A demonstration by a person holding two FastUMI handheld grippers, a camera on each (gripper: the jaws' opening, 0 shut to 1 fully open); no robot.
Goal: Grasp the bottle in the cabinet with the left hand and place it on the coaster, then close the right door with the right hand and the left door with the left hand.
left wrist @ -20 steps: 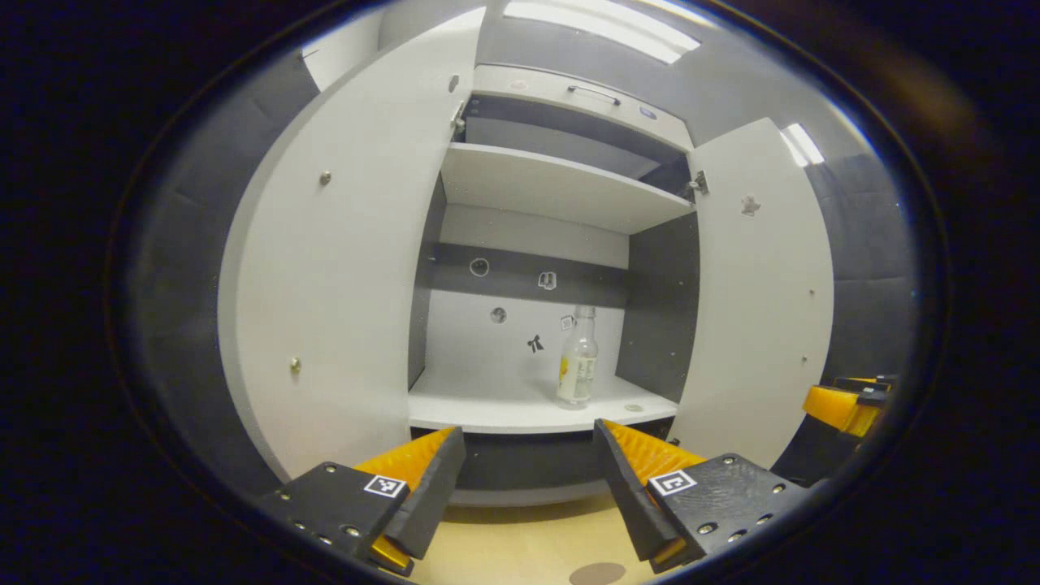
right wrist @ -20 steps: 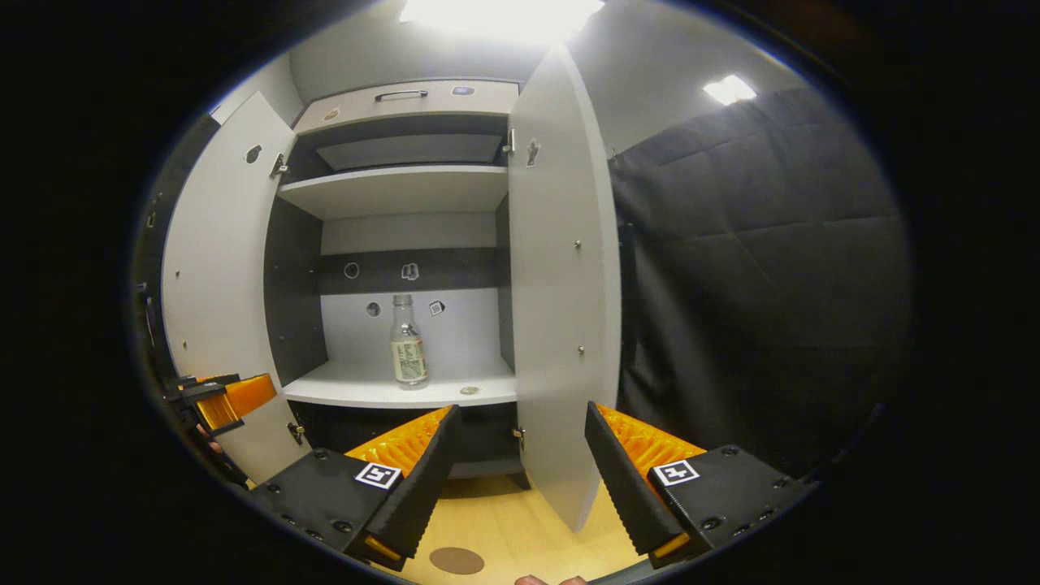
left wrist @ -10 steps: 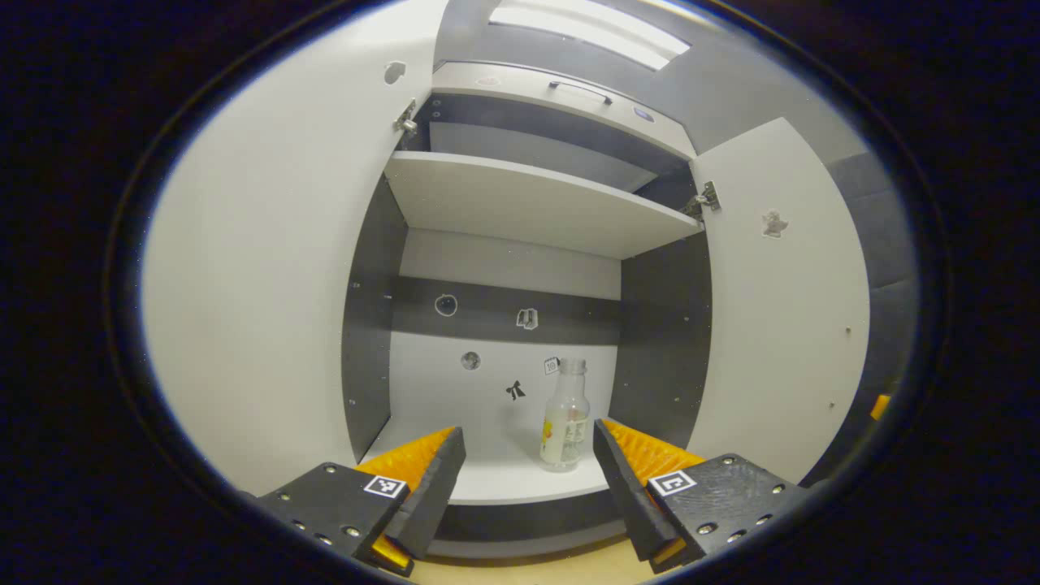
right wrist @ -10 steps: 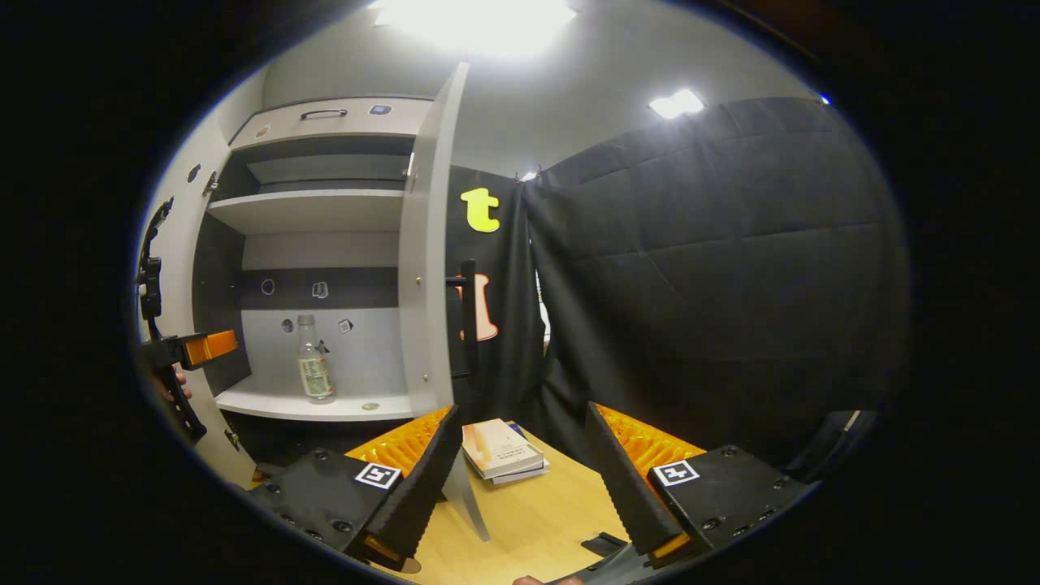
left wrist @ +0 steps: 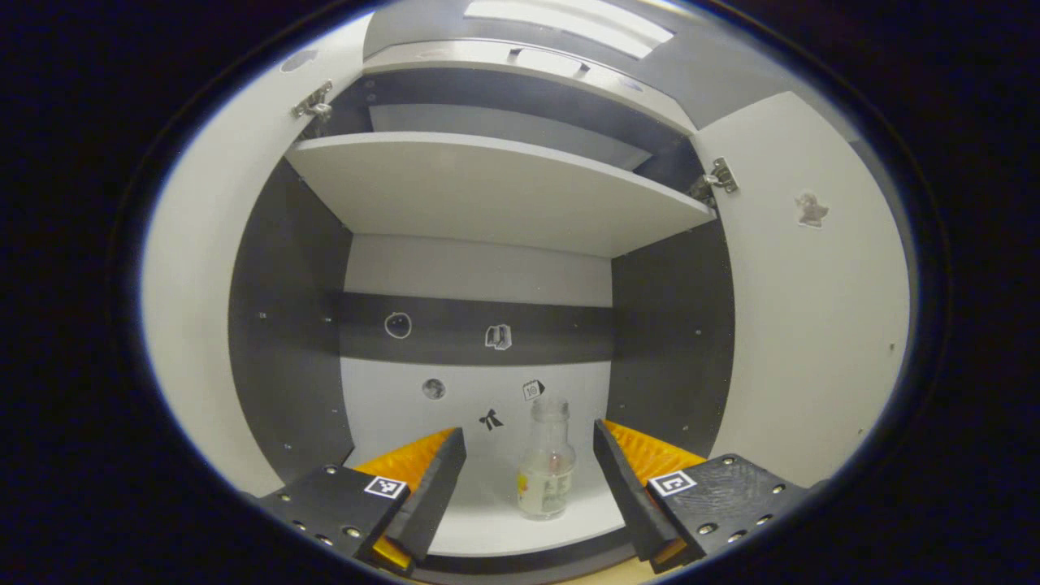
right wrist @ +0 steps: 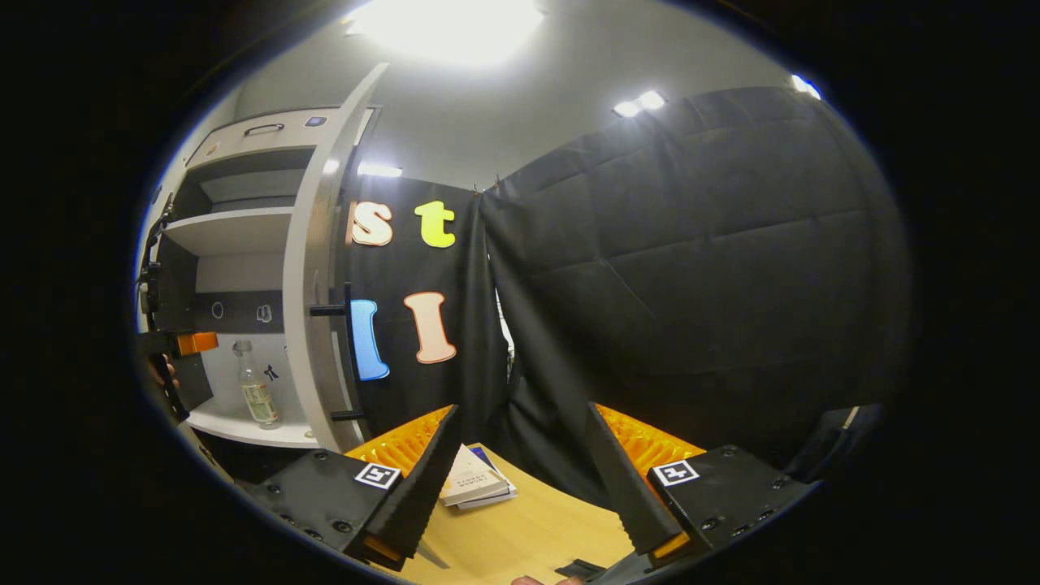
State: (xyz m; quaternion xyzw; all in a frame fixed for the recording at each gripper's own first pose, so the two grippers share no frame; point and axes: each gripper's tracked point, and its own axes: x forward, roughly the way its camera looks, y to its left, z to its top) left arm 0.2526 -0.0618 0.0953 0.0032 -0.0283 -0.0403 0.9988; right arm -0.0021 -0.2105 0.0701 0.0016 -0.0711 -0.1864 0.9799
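The clear bottle point(left wrist: 546, 471) stood upright on the cabinet's lower shelf point(left wrist: 528, 520), toward the right half of the compartment, with a pale label low on its body. In the left gripper view it appeared between the two fingers of the left gripper point(left wrist: 528, 487), whose jaws were wide apart and not touching it; the bottle sat farther in than the fingertips. Small stickers dotted the back panel point(left wrist: 471, 398) behind it, among them a bow shape point(left wrist: 489, 419) just left of the bottle's neck. An upper shelf point(left wrist: 487, 187) spanned the compartment overhead. The left door point(left wrist: 195, 325) and the right door point(left wrist: 812, 325) both stood open on either side.

In the right gripper view the bottle point(right wrist: 256, 394) showed far to the left on the same shelf, beyond the edge of the open right door point(right wrist: 313, 309), which carried a dark bar handle point(right wrist: 349, 357). The left gripper point(right wrist: 183, 345) reached in near the bottle at the left edge. The right gripper point(right wrist: 520, 487) had its jaws spread apart, holding nothing, above a wooden table point(right wrist: 520, 536) with a small stack of books point(right wrist: 475, 487) on it.
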